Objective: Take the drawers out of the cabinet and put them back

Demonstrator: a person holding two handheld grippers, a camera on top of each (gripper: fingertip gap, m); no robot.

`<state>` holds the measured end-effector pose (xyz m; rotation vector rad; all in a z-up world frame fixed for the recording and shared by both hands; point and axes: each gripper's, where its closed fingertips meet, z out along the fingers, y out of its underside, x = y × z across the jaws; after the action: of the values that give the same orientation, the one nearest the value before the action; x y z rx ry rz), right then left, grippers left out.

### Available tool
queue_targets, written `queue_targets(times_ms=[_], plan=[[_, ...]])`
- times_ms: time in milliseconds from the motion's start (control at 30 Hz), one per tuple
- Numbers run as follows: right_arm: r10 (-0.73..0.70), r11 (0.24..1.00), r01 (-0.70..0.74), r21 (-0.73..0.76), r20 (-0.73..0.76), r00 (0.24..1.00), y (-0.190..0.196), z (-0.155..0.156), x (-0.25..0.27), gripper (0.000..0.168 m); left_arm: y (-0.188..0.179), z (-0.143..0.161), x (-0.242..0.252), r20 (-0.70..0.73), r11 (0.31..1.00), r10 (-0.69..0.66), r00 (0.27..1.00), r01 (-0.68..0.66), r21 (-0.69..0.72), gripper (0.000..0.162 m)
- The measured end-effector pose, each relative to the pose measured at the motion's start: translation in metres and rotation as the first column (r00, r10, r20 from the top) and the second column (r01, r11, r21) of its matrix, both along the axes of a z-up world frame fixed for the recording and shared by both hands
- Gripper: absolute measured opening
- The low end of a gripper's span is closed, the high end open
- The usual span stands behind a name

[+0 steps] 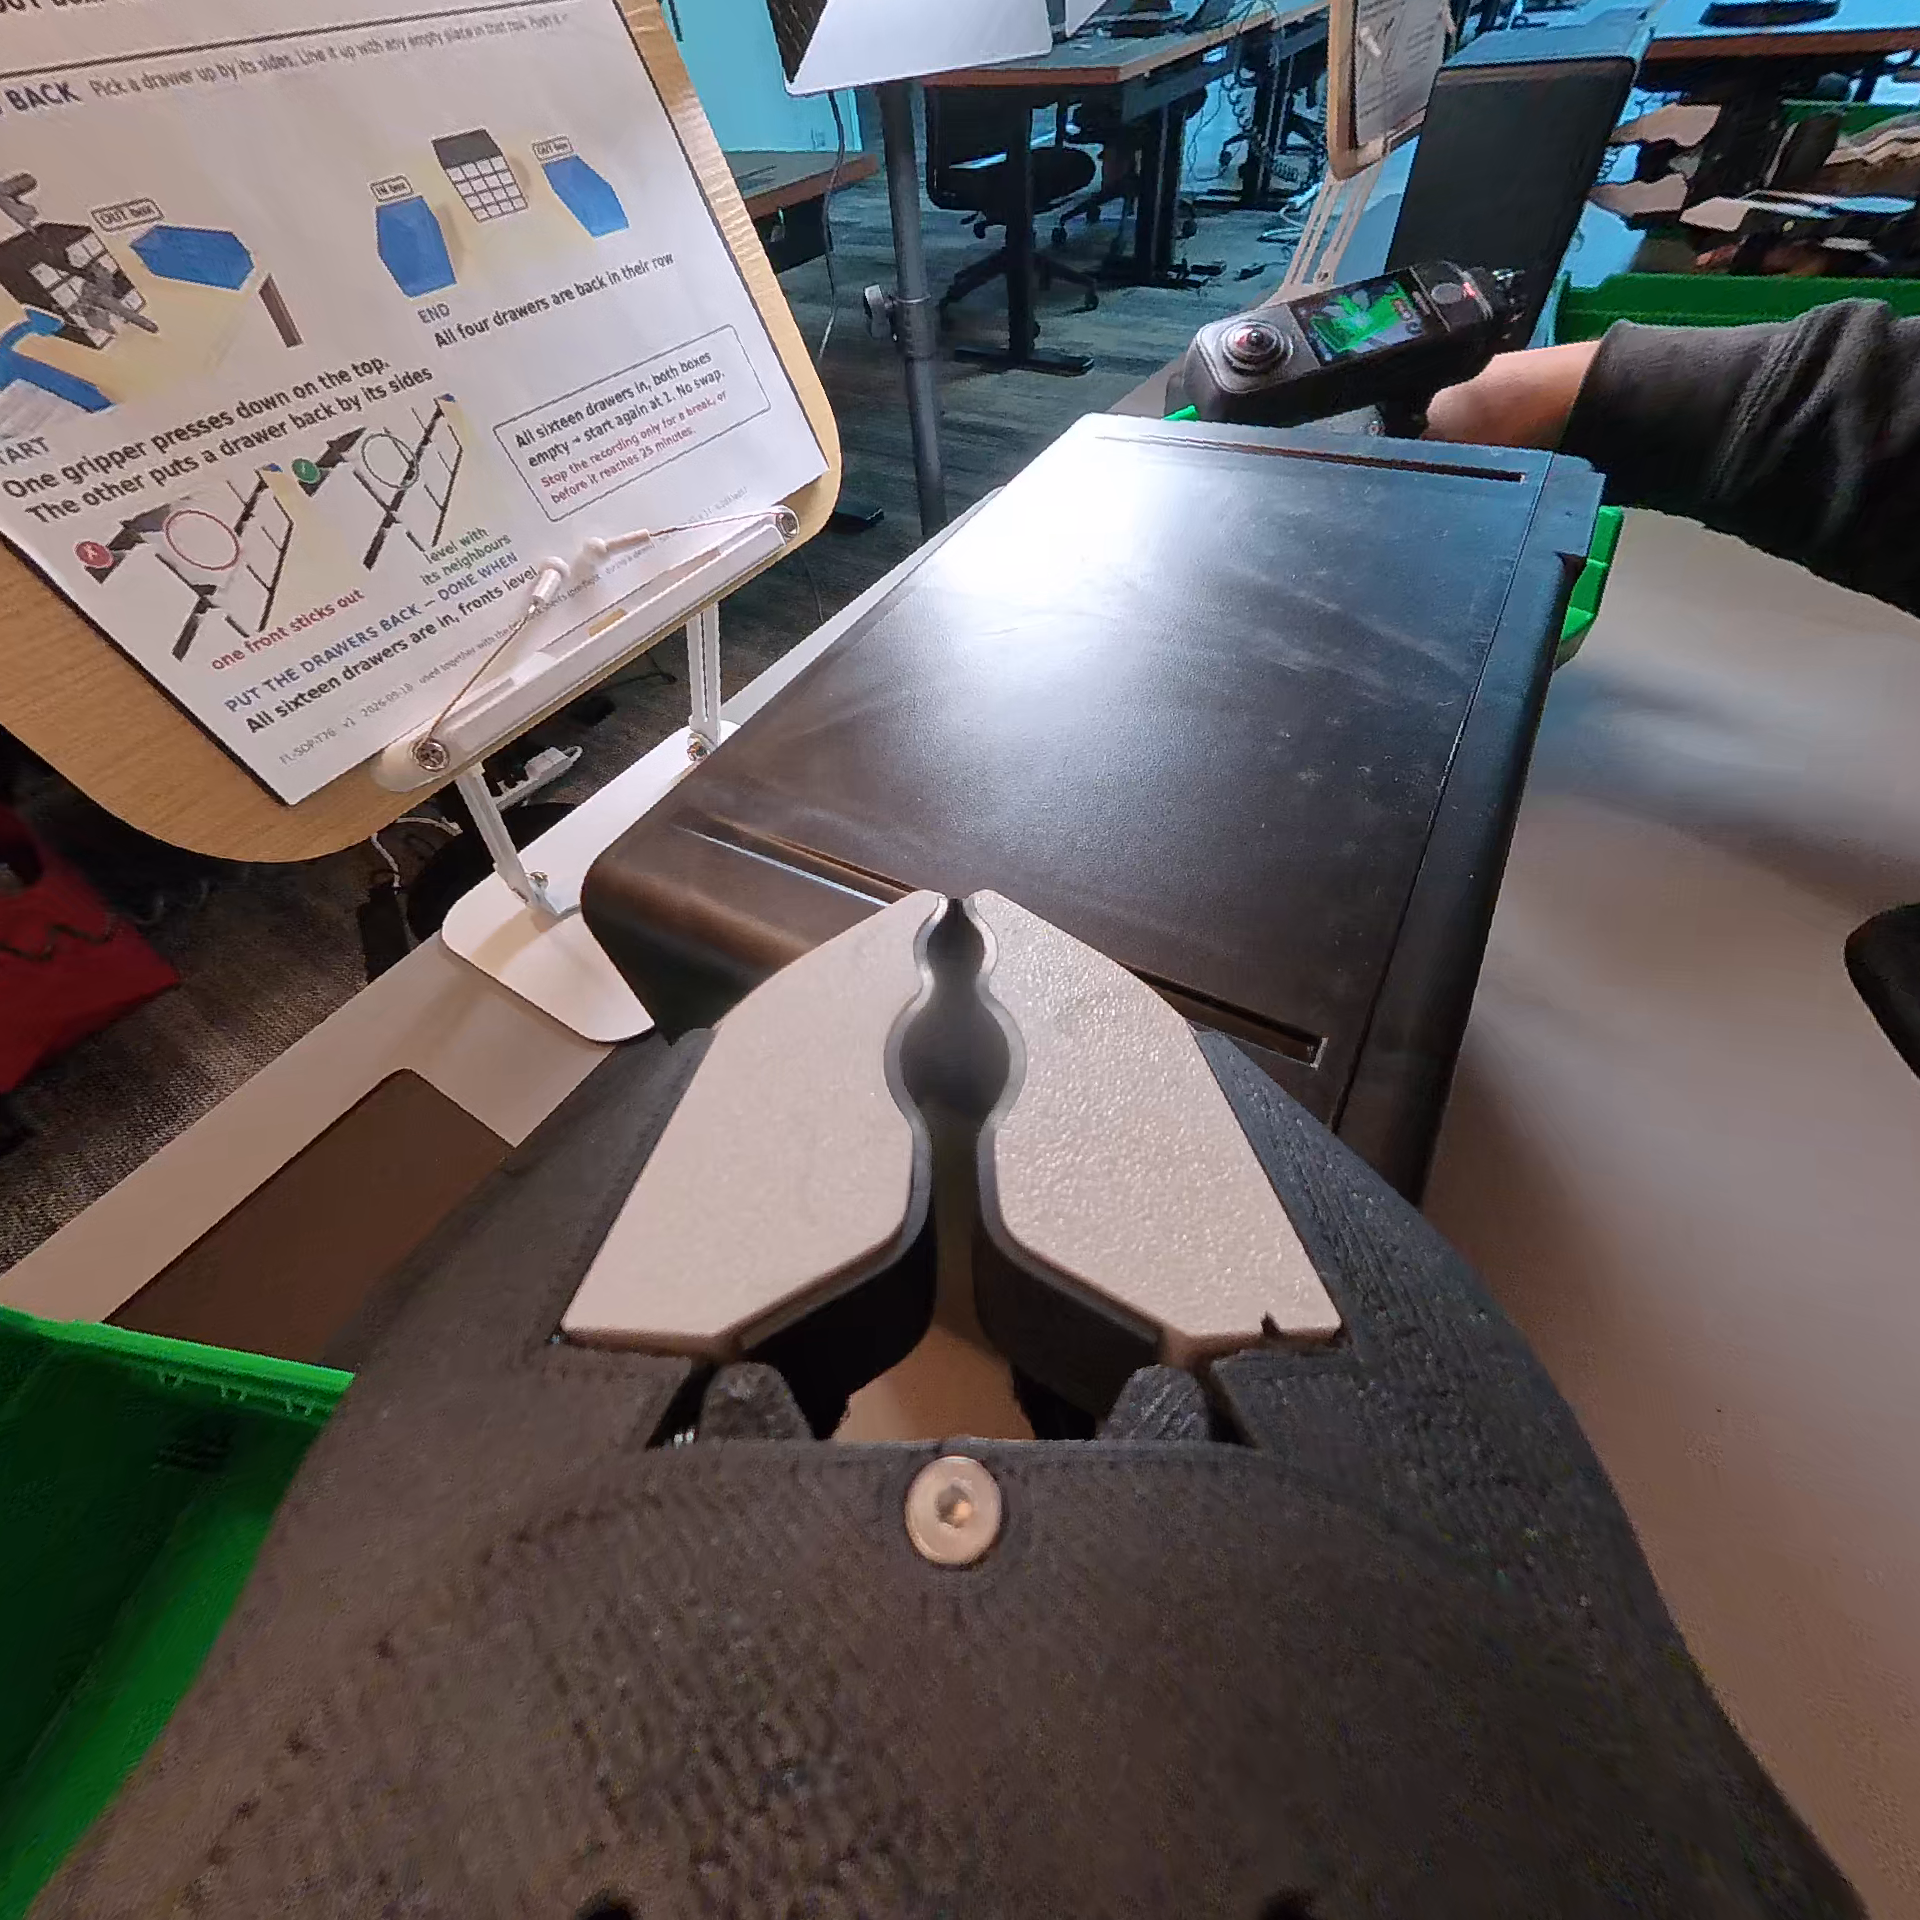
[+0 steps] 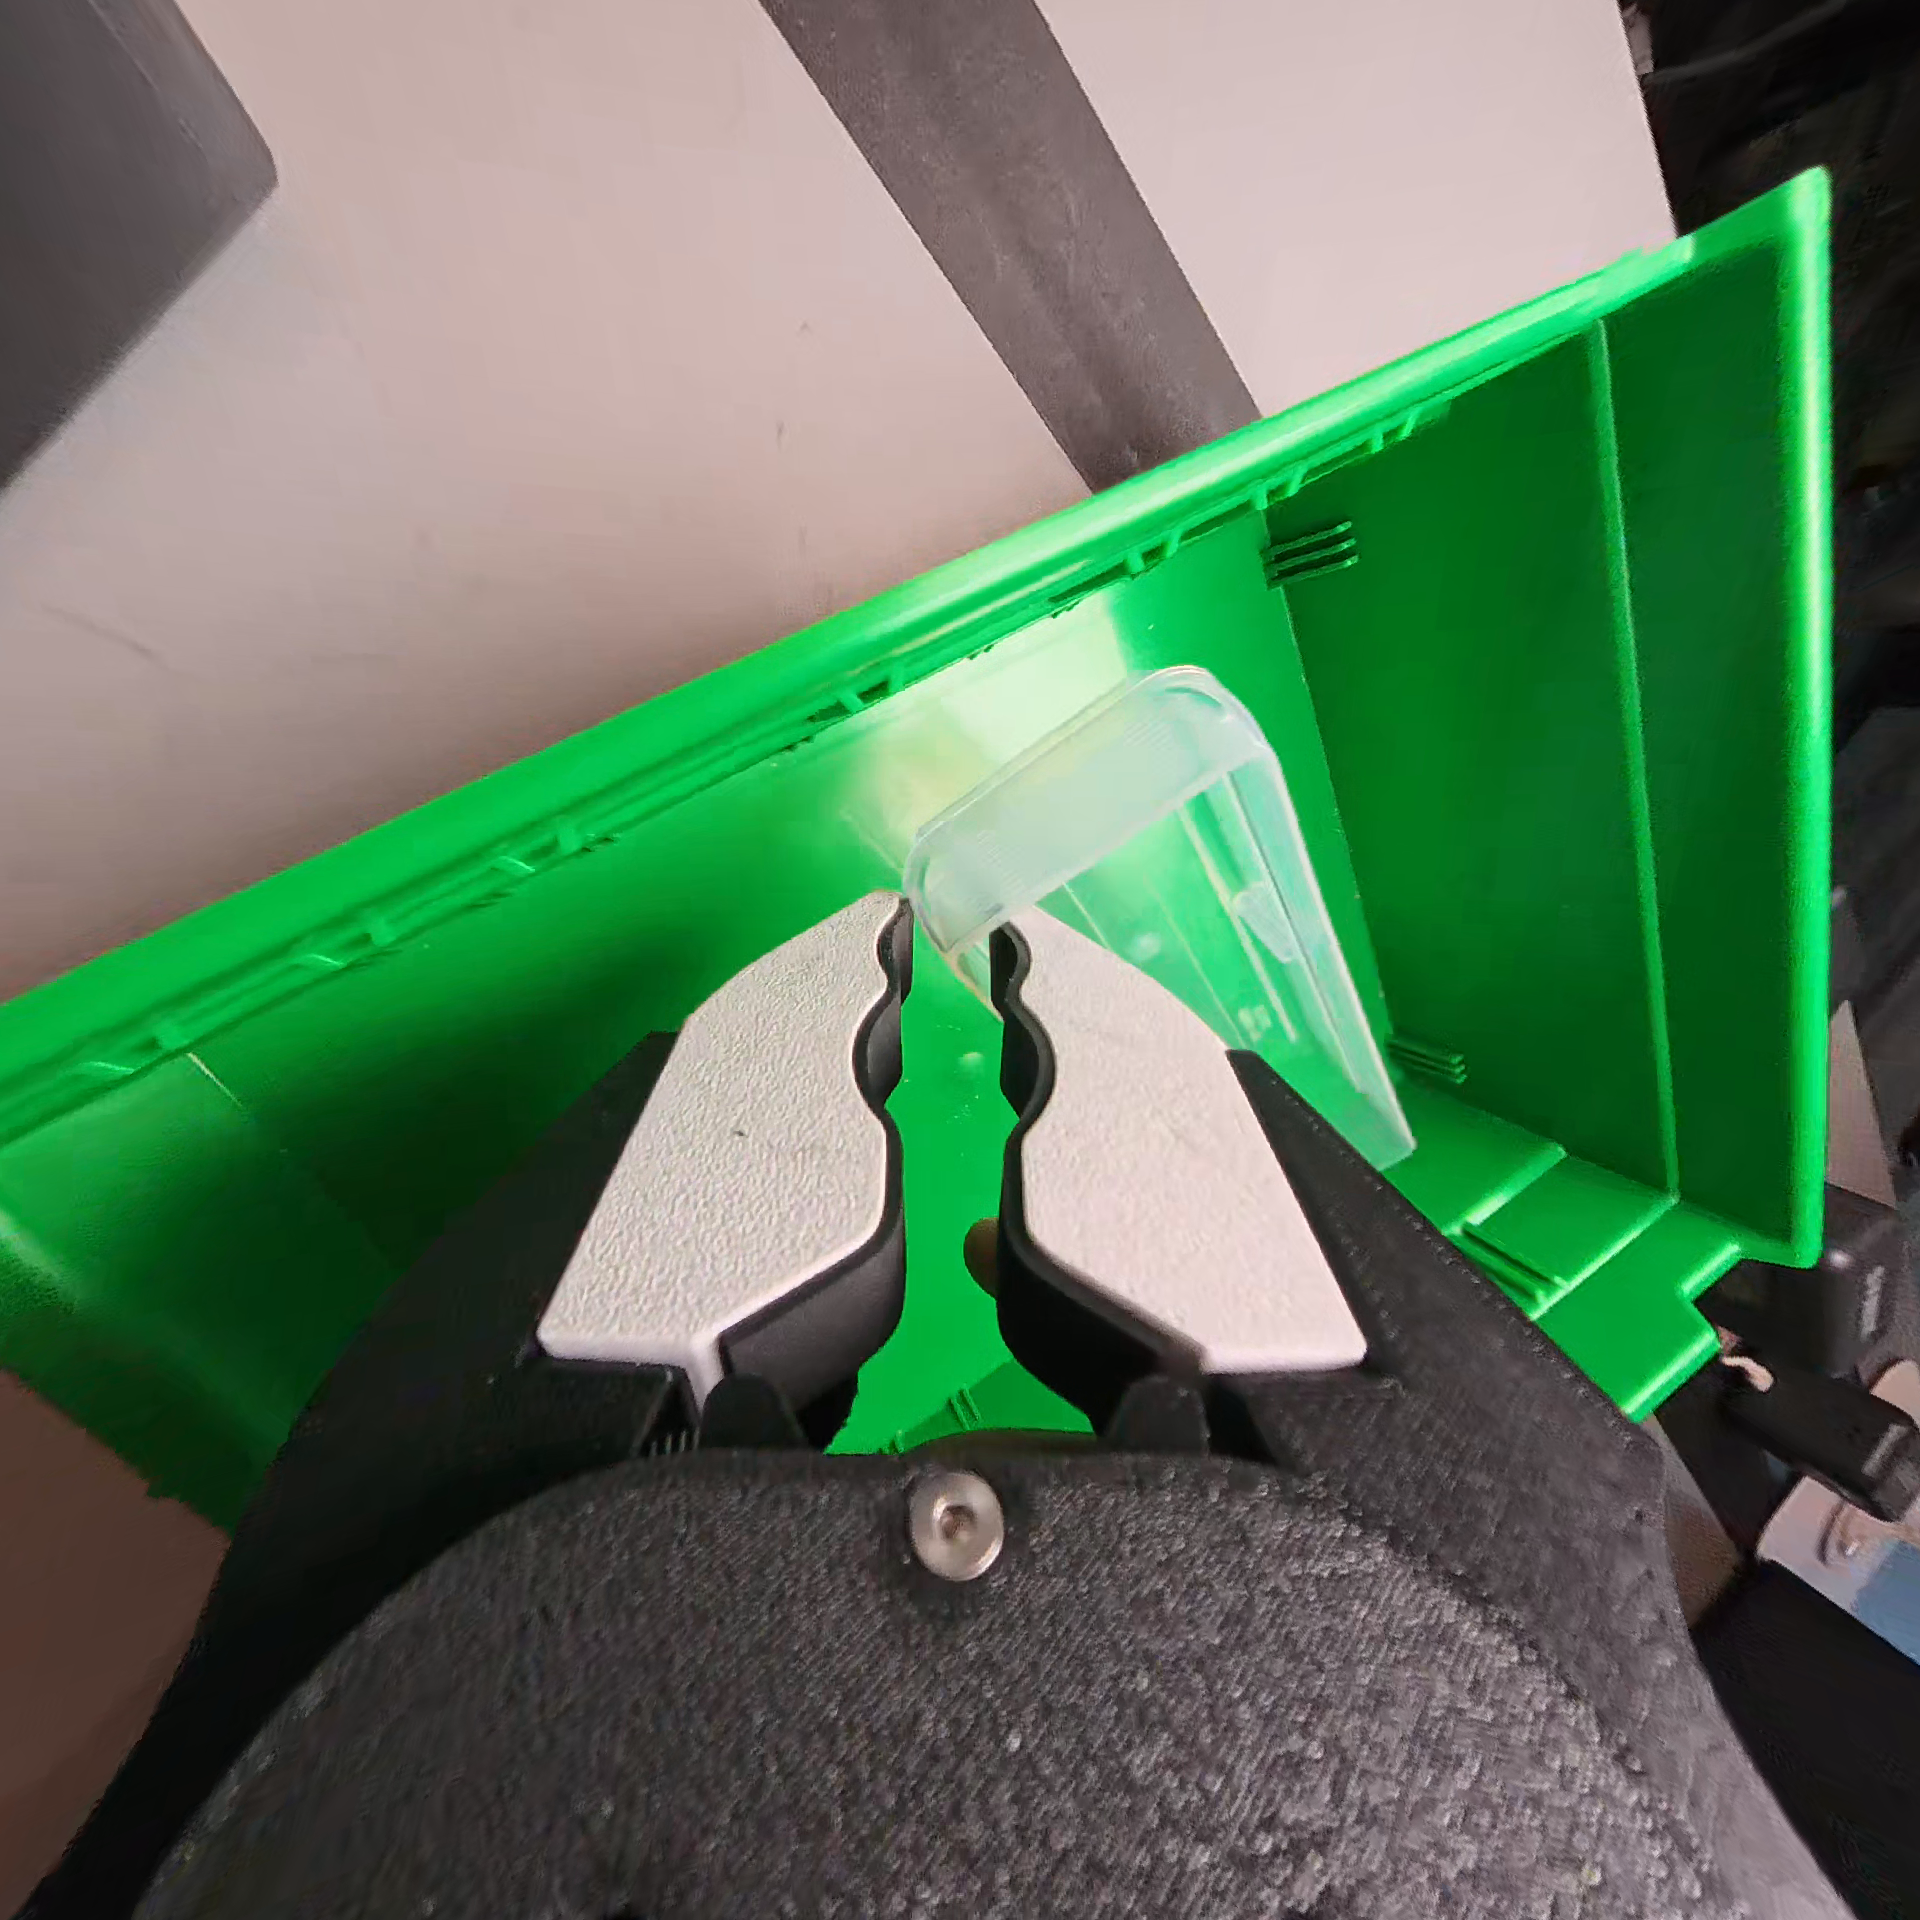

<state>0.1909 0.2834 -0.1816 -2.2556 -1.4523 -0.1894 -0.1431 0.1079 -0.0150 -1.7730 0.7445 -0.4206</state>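
Your left gripper [image 1: 954, 914] covers the near edge of the black cabinet [image 1: 1195, 707], so its drawer fronts stay out of sight. In your right wrist view, the clear drawer [image 2: 1122, 831] blurs into the green bin [image 2: 1507, 727], whose ends run off-frame; contact with your fingertips [image 2: 1003, 951] is unclear.

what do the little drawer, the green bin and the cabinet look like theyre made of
Drawer: clear, glossy plastic; the green shows through it.
Green bin: opaque, smooth moulded plastic, with ribs and a sheen.
Cabinet: black, matte, probably plastic; moulded grooves, dusty scuffs.
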Motion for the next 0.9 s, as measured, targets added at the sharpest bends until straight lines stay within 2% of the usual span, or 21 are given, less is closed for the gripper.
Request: queue_targets(times_ms=[133,300,500,633,700,800,900], plan=[[0.016,1.0,-0.017,0.024,0.056,0.998,-0.003,-0.003,0.004,0.013,0.0,0.0,0.0,-0.003,1.0,0.003,1.0,-0.003,0.004,0.0],[0.03,0.996,-0.034,0.079,0.046,0.998,0.002,-0.005,0.004,0.013,0.0,0.0,0.0,0.001,1.0,0.004,1.0,-0.004,0.004,0.0],[0.181,0.967,-0.211,0.144,0.196,0.964,0.0,-0.013,0.008,0.012,-0.001,0.0,0.0,0.016,1.0,-0.006,1.0,0.006,-0.001,0.0],[0.315,0.928,-0.359,0.102,0.303,0.899,-0.012,-0.023,0.015,0.012,-0.001,0.0,0.0,0.017,1.0,-0.006,1.0,0.006,-0.001,0.0],[0.33,0.932,-0.362,0.034,0.336,0.882,-0.022,-0.03,0.026,0.023,-0.001,0.0,0.0,0.018,1.0,-0.007,1.0,0.007,-0.002,0.0],[0.209,0.976,-0.183,-0.119,0.257,0.944,-0.044,-0.035,0.037,0.063,-0.001,0.0,0.0,0.017,1.0,-0.006,1.0,0.006,-0.001,0.0],[0.115,0.985,-0.099,-0.138,0.111,0.987,-0.049,-0.024,0.024,0.063,-0.001,0.0,0.0,0.017,1.0,-0.006,1.0,0.006,-0.002,0.0]])
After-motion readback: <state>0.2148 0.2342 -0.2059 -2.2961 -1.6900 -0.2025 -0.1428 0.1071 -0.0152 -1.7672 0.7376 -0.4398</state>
